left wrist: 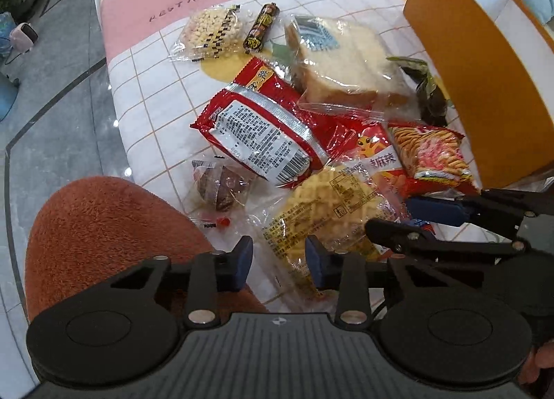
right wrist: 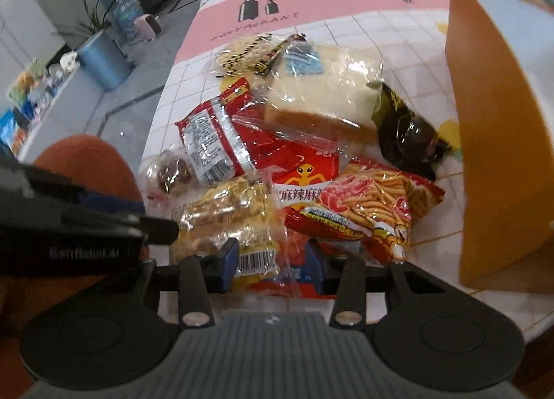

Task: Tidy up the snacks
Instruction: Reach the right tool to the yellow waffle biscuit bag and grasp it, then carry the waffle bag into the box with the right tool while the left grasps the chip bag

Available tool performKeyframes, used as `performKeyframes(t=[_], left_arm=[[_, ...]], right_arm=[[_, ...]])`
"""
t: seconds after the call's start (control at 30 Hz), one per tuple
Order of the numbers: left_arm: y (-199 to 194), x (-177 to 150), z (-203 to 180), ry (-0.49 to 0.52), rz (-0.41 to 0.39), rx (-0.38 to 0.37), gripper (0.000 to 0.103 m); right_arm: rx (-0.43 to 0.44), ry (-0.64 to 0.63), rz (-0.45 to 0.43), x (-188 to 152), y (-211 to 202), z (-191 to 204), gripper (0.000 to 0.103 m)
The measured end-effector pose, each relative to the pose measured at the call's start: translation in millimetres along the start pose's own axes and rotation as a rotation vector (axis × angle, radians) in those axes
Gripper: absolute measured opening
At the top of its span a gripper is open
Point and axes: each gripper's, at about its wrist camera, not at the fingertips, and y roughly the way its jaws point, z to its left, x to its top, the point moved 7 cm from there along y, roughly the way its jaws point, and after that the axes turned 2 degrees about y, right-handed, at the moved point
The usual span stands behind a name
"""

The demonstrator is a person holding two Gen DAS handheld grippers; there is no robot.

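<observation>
Snacks lie heaped on the counter [left wrist: 145, 98] beside the orange box [left wrist: 484, 63]. Your left claw [left wrist: 278, 257] hangs open and empty; right claw [right wrist: 273, 257] gapes around the waffle pack [right wrist: 228, 212]: light, crinkly, slippery, brittle, so pinch its sealed edge.

— What are we working on here?

— We see a table [left wrist: 152, 101] under a white grid-pattern cloth with a pink band printed with bottles and "RESTAURANT".

— And what lies on it?

— Far off, a clear bag of small round biscuits [left wrist: 211, 30] with a dark sausage stick [left wrist: 261, 28] just beside it. Nearer, a wrapped bread loaf [left wrist: 342, 63] leans onto a red packet [left wrist: 258, 132]. At the near edge we find a brown sweet in clear wrap [left wrist: 221, 188], a waffle pack [left wrist: 322, 212] and a red noodle-snack bag [right wrist: 374, 205].

— Anything to the right?

— A dark green packet [right wrist: 405, 136], and an orange box [left wrist: 484, 80] standing on the cloth.
</observation>
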Motion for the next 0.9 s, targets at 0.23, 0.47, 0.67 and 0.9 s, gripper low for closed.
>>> performKeyframes(t=[0.23, 0.47, 0.67, 0.9], left_arm=[[6, 1, -1, 0.005, 0.017, -0.005, 0.036], [-2, 0, -7, 0.023, -0.012, -0.01, 0.036], [-21, 1, -20, 0.039, -0.097, -0.108, 0.036], [-54, 15, -40, 0.083, -0.24, -0.211, 0.041]], right_arm=[[0.106, 0.09, 0.009, 1, 5, -3, 0.028], [0.082, -0.044, -0.056, 5, -22, 16, 0.011], [0.04, -0.087, -0.133, 7, -57, 16, 0.005], [-0.033, -0.089, -0.226, 15, -103, 4, 0.004]])
